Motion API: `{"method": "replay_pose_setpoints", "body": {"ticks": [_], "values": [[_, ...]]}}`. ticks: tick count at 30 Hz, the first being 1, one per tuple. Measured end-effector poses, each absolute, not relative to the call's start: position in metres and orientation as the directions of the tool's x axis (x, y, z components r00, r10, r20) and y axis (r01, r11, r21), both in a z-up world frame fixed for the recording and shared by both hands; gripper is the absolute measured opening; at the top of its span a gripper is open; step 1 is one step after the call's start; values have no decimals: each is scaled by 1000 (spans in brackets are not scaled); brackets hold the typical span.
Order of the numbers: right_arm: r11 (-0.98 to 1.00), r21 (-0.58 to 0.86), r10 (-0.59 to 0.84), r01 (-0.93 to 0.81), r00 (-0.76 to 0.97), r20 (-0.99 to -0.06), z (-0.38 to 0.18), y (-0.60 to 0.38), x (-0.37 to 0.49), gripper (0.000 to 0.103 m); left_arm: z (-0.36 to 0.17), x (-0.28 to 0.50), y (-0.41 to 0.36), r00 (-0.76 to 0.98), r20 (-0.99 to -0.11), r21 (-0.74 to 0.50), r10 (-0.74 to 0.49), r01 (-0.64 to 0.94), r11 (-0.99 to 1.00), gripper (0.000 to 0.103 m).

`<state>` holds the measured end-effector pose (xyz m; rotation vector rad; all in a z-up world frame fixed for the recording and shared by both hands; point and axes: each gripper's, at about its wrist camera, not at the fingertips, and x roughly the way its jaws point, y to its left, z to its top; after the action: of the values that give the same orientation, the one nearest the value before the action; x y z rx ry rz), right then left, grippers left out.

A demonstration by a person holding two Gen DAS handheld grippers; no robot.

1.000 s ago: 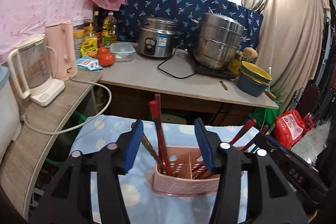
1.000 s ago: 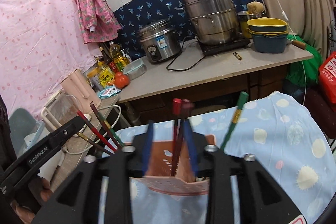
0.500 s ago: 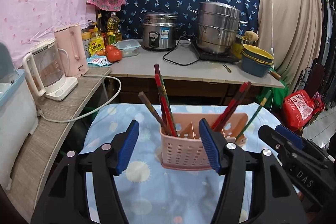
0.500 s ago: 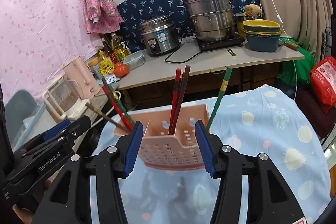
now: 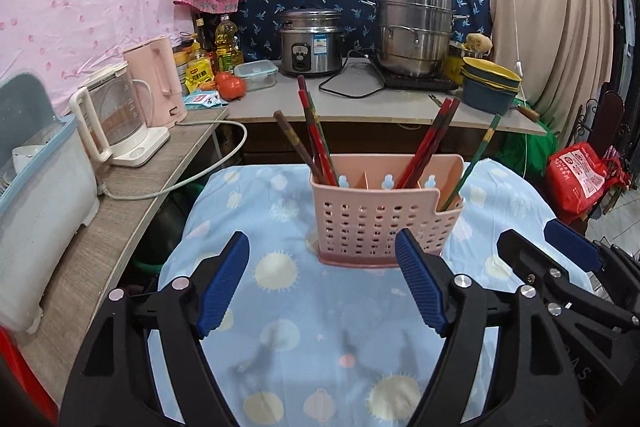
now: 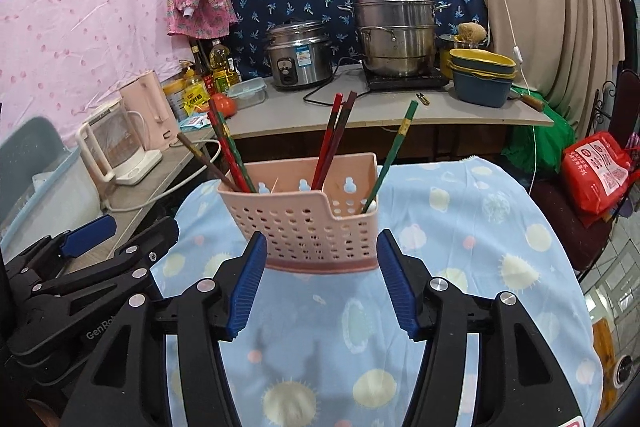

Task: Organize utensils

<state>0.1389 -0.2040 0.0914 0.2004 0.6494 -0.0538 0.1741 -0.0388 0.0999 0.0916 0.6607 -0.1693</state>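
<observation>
Several chopsticks upright in pink perforated holder, divided compartments.

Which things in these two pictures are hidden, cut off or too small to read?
- Chopsticks' lower ends: both views, hidden inside the pink basket.
- Basket's bottom corners: right wrist view, covered by the right gripper fingers.
- Rice cooker label: both views, print too small.
- Grey-blue bin: left wrist view, cut off by the left edge.
- Left gripper: its jaws are opening, nothing between them; handle below the bottom edge.
</observation>
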Motion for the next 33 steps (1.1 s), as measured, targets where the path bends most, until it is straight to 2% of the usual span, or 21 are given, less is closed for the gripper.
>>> {"method": "replay_pose_setpoints", "body": {"ticks": [8,12,16,25,33], "values": [[986,105,-34,129,776,-630,82,-195,113,57,84,150,-35,756,-646,51,-103,178,983,76],[988,69,-60,137,762,-645,74,-190,102,57,71,140,-33,740,-667,57,-82,159,986,82],[987,70,-62,144,749,-660,67,-190,94,64,63,134,-29,732,-679,66,-57,139,988,89],[985,56,-87,165,744,-662,59,-193,79,83,50,125,-26,714,-700,86,-29,125,988,94],[984,50,-97,173,745,-660,55,-193,72,86,44,118,-25,705,-709,94,-17,118,989,95]]}}
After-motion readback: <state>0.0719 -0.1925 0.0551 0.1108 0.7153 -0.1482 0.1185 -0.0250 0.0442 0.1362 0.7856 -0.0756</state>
